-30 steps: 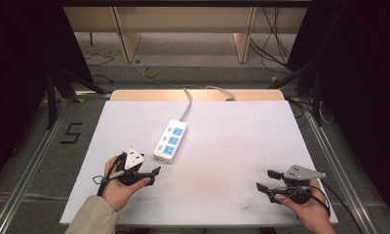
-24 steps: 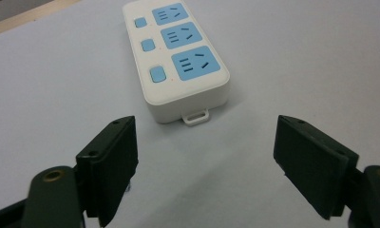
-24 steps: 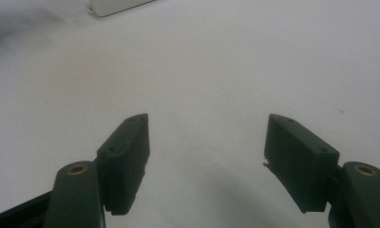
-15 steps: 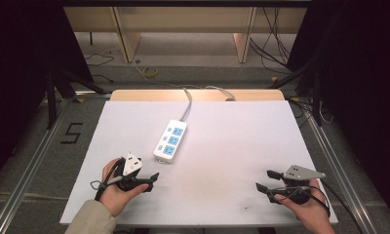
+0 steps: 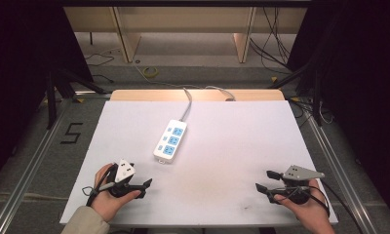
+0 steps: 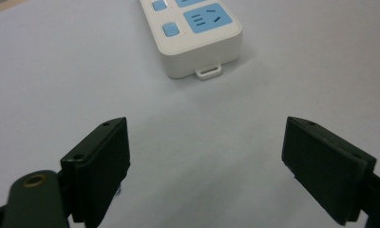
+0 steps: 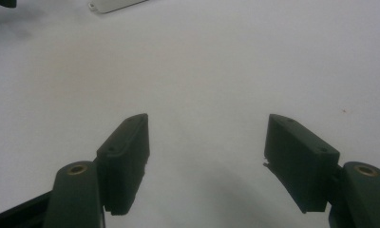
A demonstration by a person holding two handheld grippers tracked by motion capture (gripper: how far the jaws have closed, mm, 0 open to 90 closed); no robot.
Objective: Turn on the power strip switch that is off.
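At the near edge of the white counter (image 5: 222,146), the person's left hand (image 5: 105,200) holds the left tongs (image 5: 143,187) at about 7 o'clock in the high view, their black jaws pointing toward 3 o'clock and standing apart with nothing between them; a white three-cornered plate sits on top and a dark cable loops beside the wrist. In the left gripper view the left tongs (image 6: 207,161) show both jaws wide apart over bare counter, with the near end of the power strip (image 6: 193,33) ahead at 12 o'clock, well clear of the jaws. At about 5 o'clock in the high view the right hand (image 5: 305,209) holds the right tongs (image 5: 263,181), jaws aimed toward 9 o'clock and also apart, a grey three-cornered plate on top. The right gripper view confirms the right tongs (image 7: 207,161) gaping over empty white surface, a corner of the strip (image 7: 114,4) just showing at 11 o'clock. Farther in, near the counter's middle, the white power strip (image 5: 170,141) lies flat, tilted toward 1 o'clock, with three blue socket faces and small blue buttons; no brand or lettering on it can be read. Its grey cord (image 5: 188,100) runs off the far edge at 12 o'clock. On the floor at 9 o'clock, a black "5" (image 5: 72,132) is marked.
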